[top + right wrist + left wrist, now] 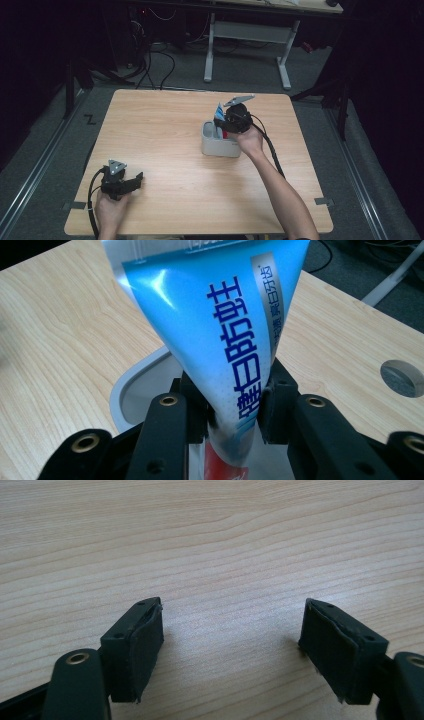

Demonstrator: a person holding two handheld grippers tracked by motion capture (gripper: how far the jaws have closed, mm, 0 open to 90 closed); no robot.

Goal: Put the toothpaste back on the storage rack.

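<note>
- High view: wooden table [165, 130], light grain, on a dark floor; a second desk's white legs [210, 50] stand behind it.
- High view: left gripper [131, 181] at the near left corner, held low in the left hand [107, 210], jaws pointing right and parted, with bare tabletop in front of them. Its cable [91, 195] loops off the near edge.
- High view: right gripper [227, 122] right of table centre, held in the right hand [250, 140], directly over a grey holder [212, 145] that stands on the table. A blue tube [219, 111] rises from the holder at the gripper.
- Left gripper view: two black jaws set wide apart, bare table [220, 545] between and beyond them. Pads [145, 650] face each other; no item in the gap.
- Right gripper view: jaws drawn in against the tube [220, 325], one on each side, clamping its lower, narrower part. The tube is blue fading to white, with dark blue print and a silver stripe, flat crimped end uppermost; a red band shows at its lower end.
- Right gripper view: holder's rim [131, 385] curves below and behind the jaws; the tube's lower end sits over its opening. A round hole [402, 377] is cut in the table at the right.
</note>
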